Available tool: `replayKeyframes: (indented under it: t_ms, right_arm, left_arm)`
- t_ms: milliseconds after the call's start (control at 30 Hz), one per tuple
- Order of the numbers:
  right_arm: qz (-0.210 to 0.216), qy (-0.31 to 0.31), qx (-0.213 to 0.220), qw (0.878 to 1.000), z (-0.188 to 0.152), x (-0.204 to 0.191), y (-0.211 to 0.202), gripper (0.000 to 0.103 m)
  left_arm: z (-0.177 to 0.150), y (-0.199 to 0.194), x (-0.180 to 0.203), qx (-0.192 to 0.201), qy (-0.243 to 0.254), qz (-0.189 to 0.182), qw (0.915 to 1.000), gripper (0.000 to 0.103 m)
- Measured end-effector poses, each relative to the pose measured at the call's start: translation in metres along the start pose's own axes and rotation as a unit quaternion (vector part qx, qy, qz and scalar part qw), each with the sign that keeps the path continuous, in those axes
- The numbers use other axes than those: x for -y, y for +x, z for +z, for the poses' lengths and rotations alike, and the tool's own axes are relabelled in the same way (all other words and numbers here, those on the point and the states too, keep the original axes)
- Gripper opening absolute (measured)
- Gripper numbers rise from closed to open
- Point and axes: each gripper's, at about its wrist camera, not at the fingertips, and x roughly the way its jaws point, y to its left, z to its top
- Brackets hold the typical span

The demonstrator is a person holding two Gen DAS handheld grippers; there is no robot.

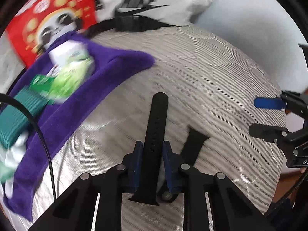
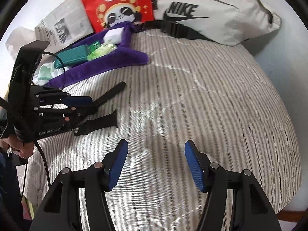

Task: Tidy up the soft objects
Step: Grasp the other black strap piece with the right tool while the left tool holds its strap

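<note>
between the blue-padded fingers of the left gripper point(image 1: 153, 154), the long black rubber watch strap point(image 1: 155, 127) is pinched, lying lengthwise on the grey striped quilted bed point(image 1: 211, 80). just right lies the short black strap piece point(image 1: 193, 144). a purple fleece cloth point(image 1: 107, 71) carries packets upper left.

blue fingers of the right gripper point(image 2: 156, 165) stand spread over bare quilt, nothing between them. at left, the left gripper grips the long strap beside the short piece.

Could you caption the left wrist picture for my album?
Left claw closed on a long black strap above a striped quilt.
</note>
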Motion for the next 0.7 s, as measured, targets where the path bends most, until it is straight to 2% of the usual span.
replayKeyframes:
  t_ms: [233,433,500,600,700]
  right_arm:
    - [0.024,-0.083,-0.003,0.996,0.005,-0.039,0.012,0.065]
    - [0.019,-0.170,-0.021,0.985,0.009,-0.074,0.037,0.067]
    - [0.007,-0.197,-0.025,0.980,0.009,-0.081,0.045,0.070]
    - [-0.005,-0.230,-0.010,0.973,0.016,-0.090,0.048,0.076]
    - [-0.009,-0.242,-0.006,0.970,0.024,-0.098,0.055,0.079]
  left_arm:
    - [-0.055,-0.033,-0.051,0.002,-0.063,0.044,0.9970,0.020]
    - [-0.103,-0.061,-0.084,0.009,-0.124,0.092,0.9881,0.020]
    - [-0.115,-0.069,-0.088,0.019,-0.133,0.085,0.9873,0.020]
    - [-0.127,-0.071,-0.095,0.021,-0.151,0.089,0.9842,0.020]
    - [-0.135,-0.072,-0.102,0.026,-0.172,0.088,0.9809,0.021]
